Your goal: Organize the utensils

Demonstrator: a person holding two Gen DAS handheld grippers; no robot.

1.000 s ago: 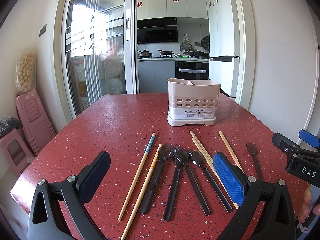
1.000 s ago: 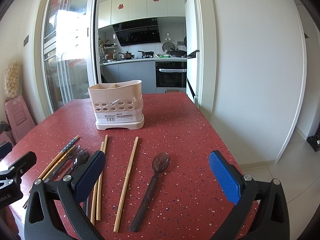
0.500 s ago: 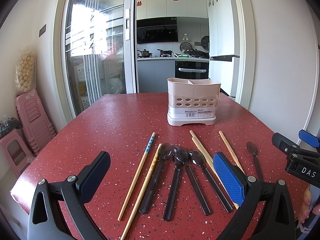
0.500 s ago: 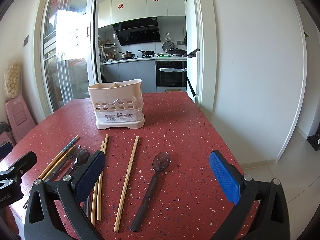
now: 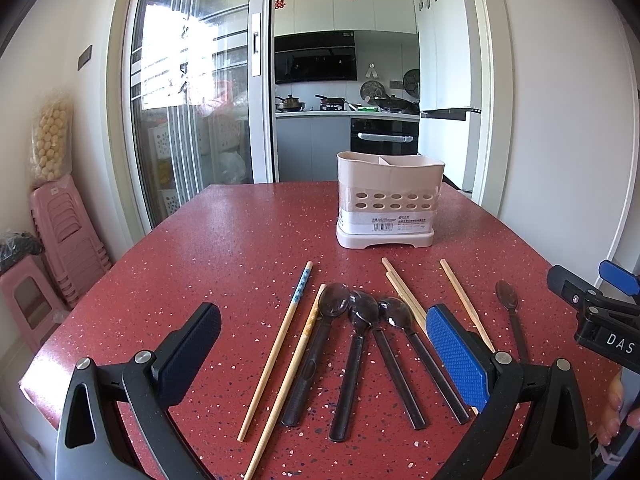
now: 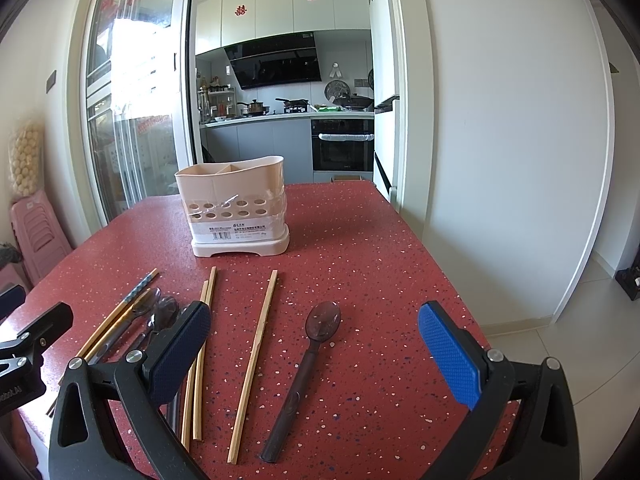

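Nothing is yet lifted: the sorting is judged to be at its very start, with every utensil flat on the red speckled table [image 5: 224, 240] and the caddy [image 5: 390, 200] seen empty at its rim. The left claw [image 5: 324, 344] is held wide open, nothing gripped, above the near ends of three spoons [image 5: 352, 344] that lie between its pads, bowls pointing away. Two chopsticks [image 5: 288, 344], one with a blue patterned tip, lie just inside its left pad. The right claw [image 6: 314, 340] is likewise spread wide and empty; a single spoon [image 6: 308, 376] lies between its pads, bowl away from it, and a lone chopstick [image 6: 256, 356] lies just left of that. A further pair of sticks [image 6: 200, 356] is partly hidden behind its left pad.

The caddy stands well ahead of both claws, upright, divided into compartments.

The next move is judged to call for a descent over one handle, the pads closed across its narrow width, then a lift and a tilt to vertical for dropping in.

The spoons appear to be dark, smooth plastic with translucent oval bowls and ribbed handles. The chopsticks are pale wood, slim and square-edged, likely to roll or slip. The caddy is beige plastic with round drain holes, a label and a footed base.
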